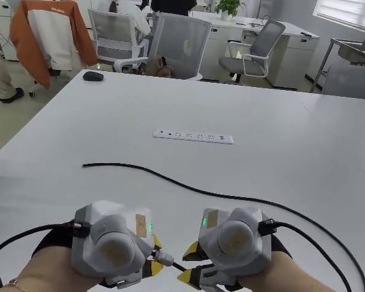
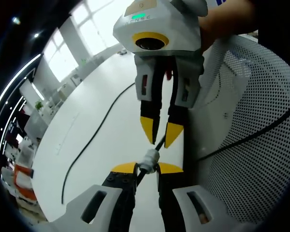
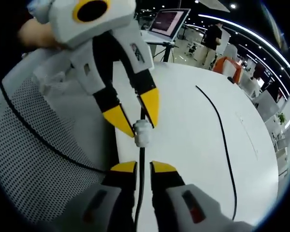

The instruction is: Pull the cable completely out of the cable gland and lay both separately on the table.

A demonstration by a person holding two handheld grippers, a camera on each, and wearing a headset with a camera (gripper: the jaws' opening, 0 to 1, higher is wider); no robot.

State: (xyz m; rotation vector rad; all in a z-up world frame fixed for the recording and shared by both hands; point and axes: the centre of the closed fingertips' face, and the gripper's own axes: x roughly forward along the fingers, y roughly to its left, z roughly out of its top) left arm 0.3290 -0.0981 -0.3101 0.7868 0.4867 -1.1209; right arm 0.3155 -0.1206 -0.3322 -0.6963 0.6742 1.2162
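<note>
The white cable gland (image 1: 165,258) is held at six o'clock in the head view, gripped by the left gripper (image 1: 154,255), whose jaws are closed tight on its body. The black cable (image 3: 141,157) is seen running out of the gland toward three o'clock. It is pinched just beside the gland by the right gripper (image 1: 188,263), whose jaws are drawn almost together around it. Toward twelve o'clock a long black cable run (image 1: 231,196) is laid curving across the white table (image 1: 292,152). A power strip (image 1: 193,136) is seen farther off, and a dark mouse (image 1: 93,76) near eleven o'clock.
</note>
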